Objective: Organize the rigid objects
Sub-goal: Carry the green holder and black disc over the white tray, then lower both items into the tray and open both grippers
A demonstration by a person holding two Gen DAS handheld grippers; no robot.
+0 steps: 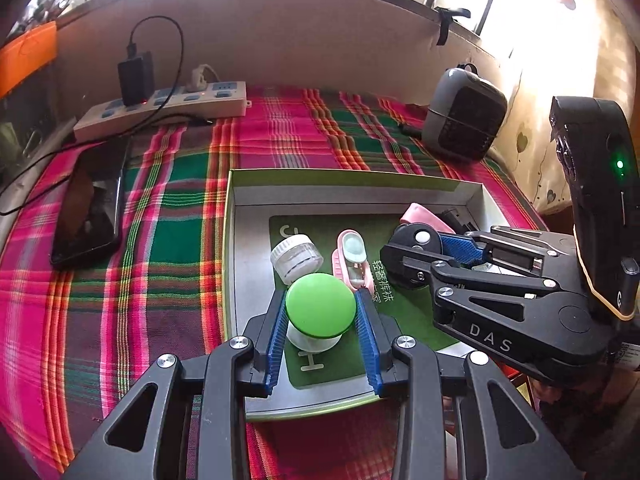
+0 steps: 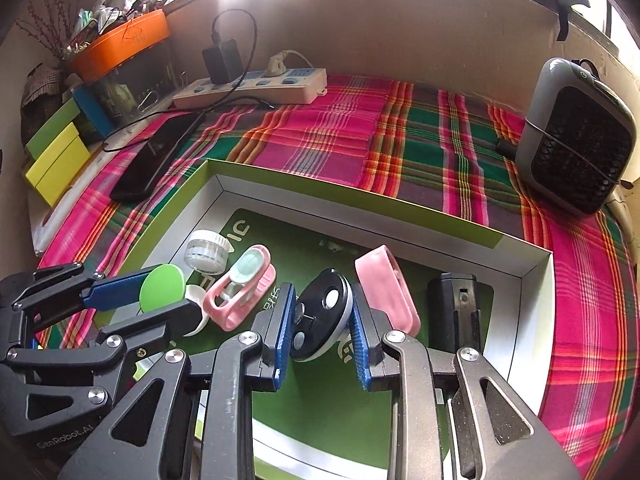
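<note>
We are holding both grippers over a shallow open box that is sitting on a plaid cloth. Our left gripper is clamping a green-lidded jar between its blue pads, the lid wedged between them and the white body below, above the green card lining the box floor. Our right gripper is pinching a black oval device with round white buttons, held on edge and tilted between its pads, inside the box. Lying in the box just beyond the jar are a small clear jar with a white lid and a pink clip-like holder, close beside each other. Near the right gripper a pink curved piece is leaning, and a black block is standing by the box's right wall. On the cloth outside the box a dark phone is lying at the left, a power strip with a black charger is lying by the wall, and a small grey heater is standing at the right.
</note>
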